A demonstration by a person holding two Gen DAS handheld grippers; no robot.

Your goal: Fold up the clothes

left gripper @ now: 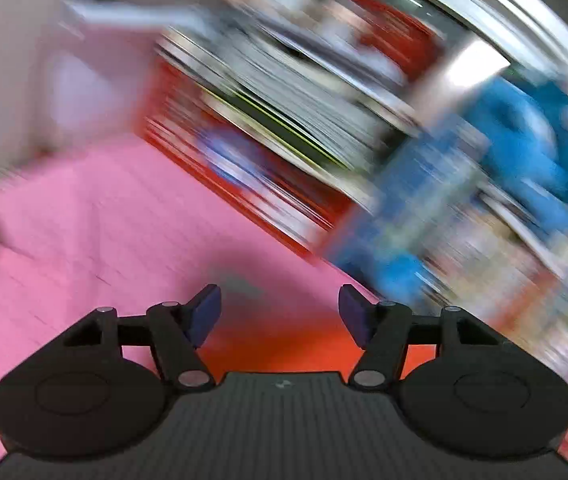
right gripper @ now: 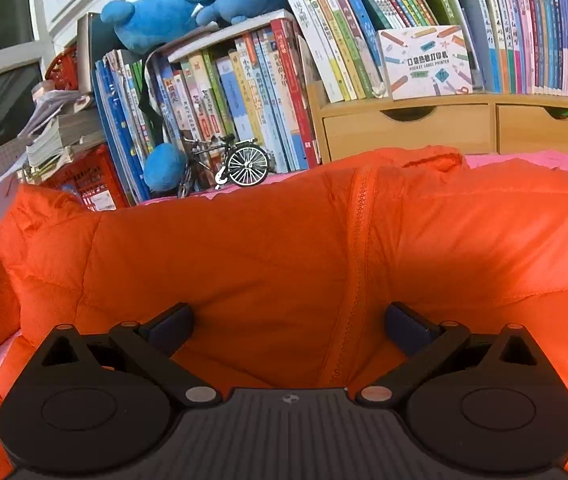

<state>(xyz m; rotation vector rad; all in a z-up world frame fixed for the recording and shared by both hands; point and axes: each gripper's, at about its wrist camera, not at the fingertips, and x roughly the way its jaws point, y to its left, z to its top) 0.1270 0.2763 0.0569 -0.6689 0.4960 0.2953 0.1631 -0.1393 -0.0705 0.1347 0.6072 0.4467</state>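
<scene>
Right wrist view: a puffy orange quilted jacket (right gripper: 244, 248) with a zipper covers most of the pink cloth-covered surface (right gripper: 523, 158), its top edge near the bookshelf row of upright books (right gripper: 403, 40). The right gripper (right gripper: 287, 326) hangs low over the jacket, jaws wide, holding nothing. Left wrist view is badly blurred; the left gripper (left gripper: 280, 316) tilts over the pink surface's bare stretch, jaws wide, orange fabric beneath.
</scene>
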